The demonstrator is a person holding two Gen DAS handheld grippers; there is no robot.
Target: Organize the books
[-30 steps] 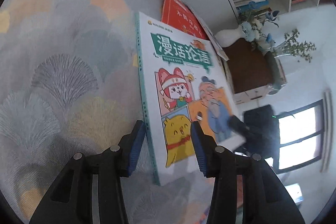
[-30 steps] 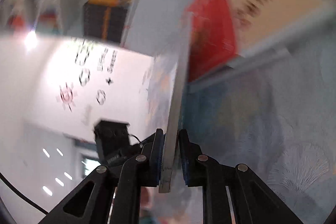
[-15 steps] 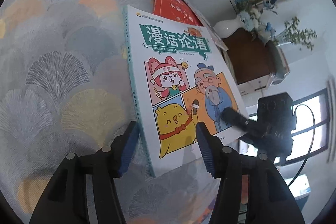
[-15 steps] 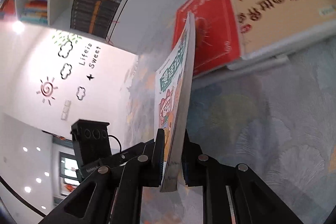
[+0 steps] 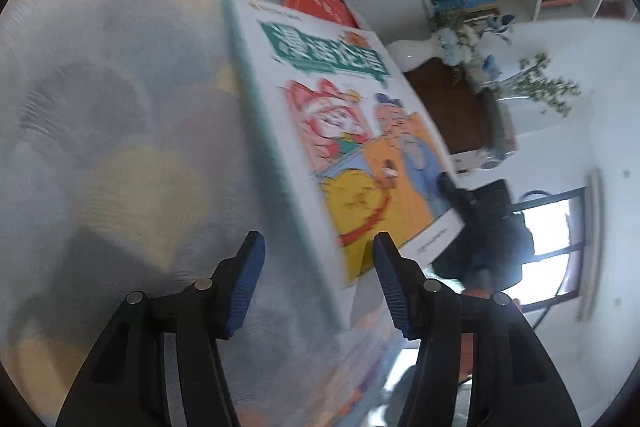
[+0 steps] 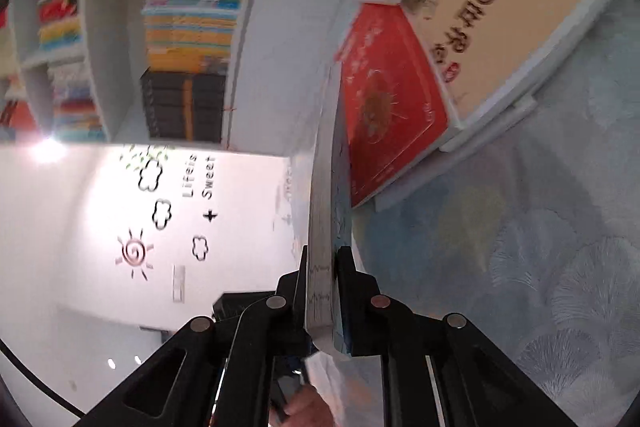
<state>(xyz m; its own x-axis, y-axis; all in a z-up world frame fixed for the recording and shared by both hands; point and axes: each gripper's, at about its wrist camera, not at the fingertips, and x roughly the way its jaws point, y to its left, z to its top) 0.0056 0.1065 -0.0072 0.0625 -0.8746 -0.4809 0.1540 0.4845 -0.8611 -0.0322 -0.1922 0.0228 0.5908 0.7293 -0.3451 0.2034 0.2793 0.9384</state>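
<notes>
Tilted steeper since a second earlier, comic book (image 5: 340, 131), long axis running upper left to lower right at frame centre, blurred. Left gripper (image 5: 318, 267) just widened, released, straddling its lower corner. Right gripper (image 6: 322, 291) clenched on the book's edge; cover hidden there, red book (image 6: 384, 107) shown behind.

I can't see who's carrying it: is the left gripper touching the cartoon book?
Apart. In the left wrist view the left gripper is open, its blue pads clear of the cartoon book on both sides.
</notes>
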